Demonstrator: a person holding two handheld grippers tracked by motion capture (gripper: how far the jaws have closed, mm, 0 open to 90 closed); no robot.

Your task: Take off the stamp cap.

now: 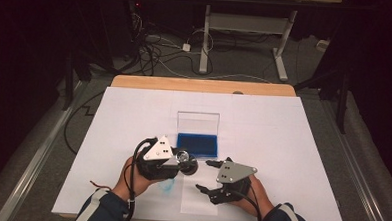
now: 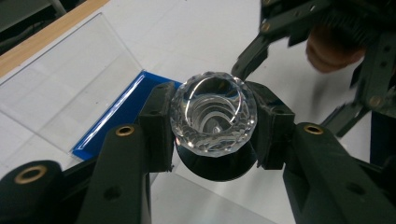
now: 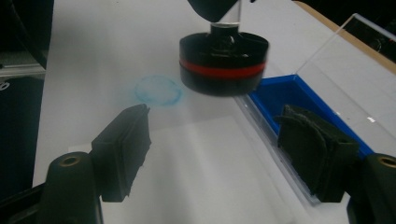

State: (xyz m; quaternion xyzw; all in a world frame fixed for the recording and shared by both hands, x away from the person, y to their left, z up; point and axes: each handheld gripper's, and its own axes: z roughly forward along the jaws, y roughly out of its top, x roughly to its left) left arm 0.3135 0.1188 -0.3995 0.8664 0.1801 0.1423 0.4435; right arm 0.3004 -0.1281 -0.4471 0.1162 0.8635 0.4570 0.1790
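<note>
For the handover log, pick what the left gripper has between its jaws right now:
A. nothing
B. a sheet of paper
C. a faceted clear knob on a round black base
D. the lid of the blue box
C: in the left gripper view the left gripper has its jaws pressed on both sides of the faceted clear knob, with the black base below it.

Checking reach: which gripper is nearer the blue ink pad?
Left. The left gripper, shut on the stamp, sits at the blue ink pad's near-left corner; the right gripper, open, hangs nearer the person.
</note>
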